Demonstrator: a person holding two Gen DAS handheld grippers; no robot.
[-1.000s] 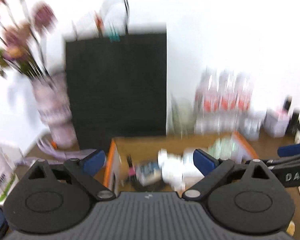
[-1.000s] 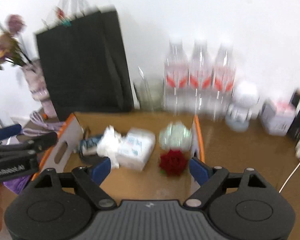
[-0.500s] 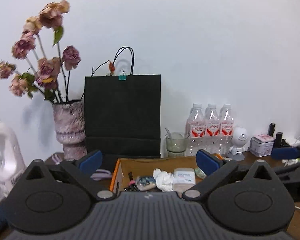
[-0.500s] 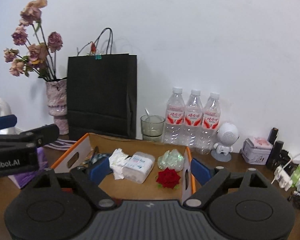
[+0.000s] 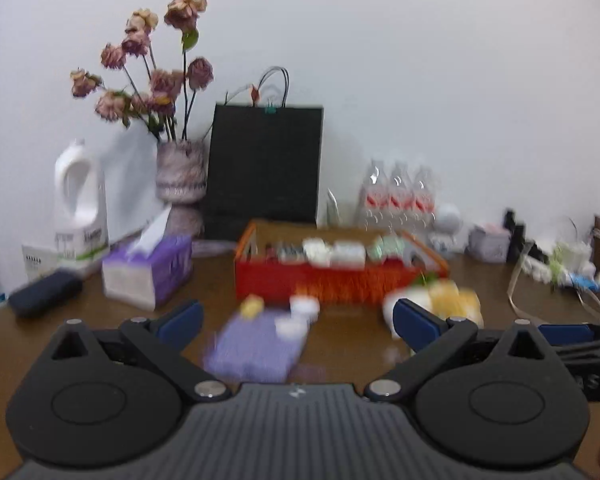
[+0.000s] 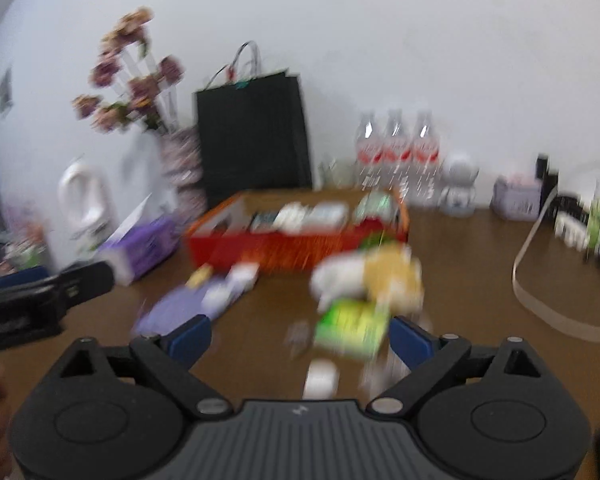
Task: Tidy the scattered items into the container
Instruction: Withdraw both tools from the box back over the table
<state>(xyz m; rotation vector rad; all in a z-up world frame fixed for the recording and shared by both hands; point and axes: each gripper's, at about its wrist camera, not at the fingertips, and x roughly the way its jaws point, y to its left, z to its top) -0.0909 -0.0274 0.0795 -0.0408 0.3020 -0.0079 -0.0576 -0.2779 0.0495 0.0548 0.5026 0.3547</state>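
We hold both grippers low over the brown table [image 5: 360, 356], pointed toward the orange box [image 5: 332, 280] that stands toward the back edge, in front of the black paper bag [image 5: 264, 168]. The box already holds several small packets, and loose things lie on the table in front of it. Our left gripper [image 5: 296, 320] stands wide with nothing between its blue fingertips; just ahead of it lies a purple pouch [image 5: 256, 344] with small white and yellow pieces at its far end. Our right gripper [image 6: 300, 338] is wide too, its jaws having just been opening, and nothing is clamped in them; a green packet [image 6: 350, 326] lies between and just ahead of the tips, with a white and yellow bundle [image 6: 372, 276] beyond it, near the box's front wall. Both views are smeared, so finer detail is lost. To do this step well we should probably slow down first, settle each gripper squarely over one item, straddle it fully, and keep the two grippers apart so they do not collide at the box.
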